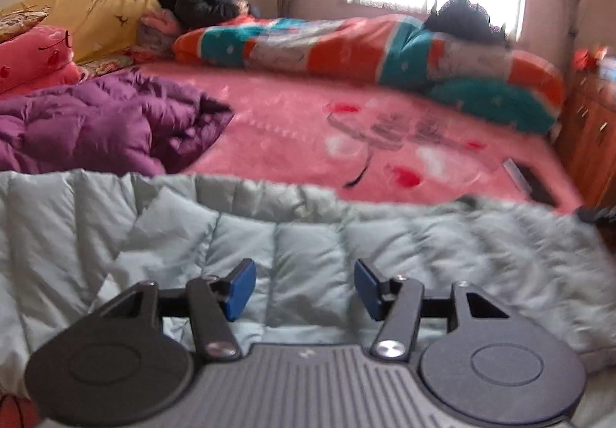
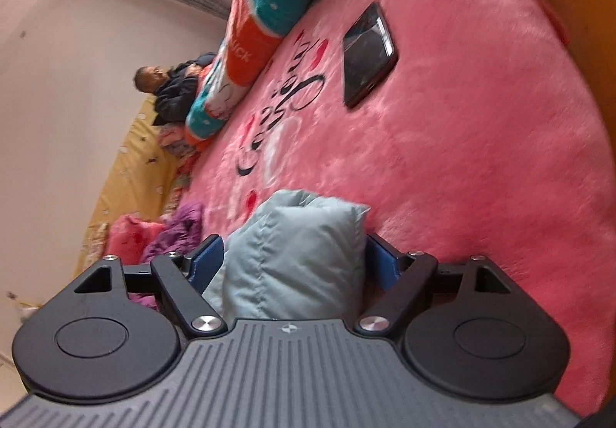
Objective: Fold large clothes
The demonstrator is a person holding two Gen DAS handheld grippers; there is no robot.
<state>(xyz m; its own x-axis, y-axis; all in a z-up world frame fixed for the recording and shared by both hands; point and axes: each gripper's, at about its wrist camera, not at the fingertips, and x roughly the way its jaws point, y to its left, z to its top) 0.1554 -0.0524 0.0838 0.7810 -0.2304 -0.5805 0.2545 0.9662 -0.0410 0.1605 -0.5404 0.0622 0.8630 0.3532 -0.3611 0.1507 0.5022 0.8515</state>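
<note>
Pale jacket [image 1: 308, 235] under spread left fingers [image 1: 242, 289]; right fingers [image 2: 208, 266] straddle a fold, grip uncertain; pinch deeper

**Left jaws apart, right jaws around padding**

The left gripper [image 1: 305, 287] is held level, its camera upright, with the jaws spread wide and the blue pads [image 1: 241, 287] clear of each other, gripping nothing. The right gripper [image 2: 294, 268] is rolled hard to one side, so its view is tilted. Its jaws stand fairly wide, with a puffy fold of pale quilted jacket [image 2: 296, 258] filling the gap and touching both pads.
</note>
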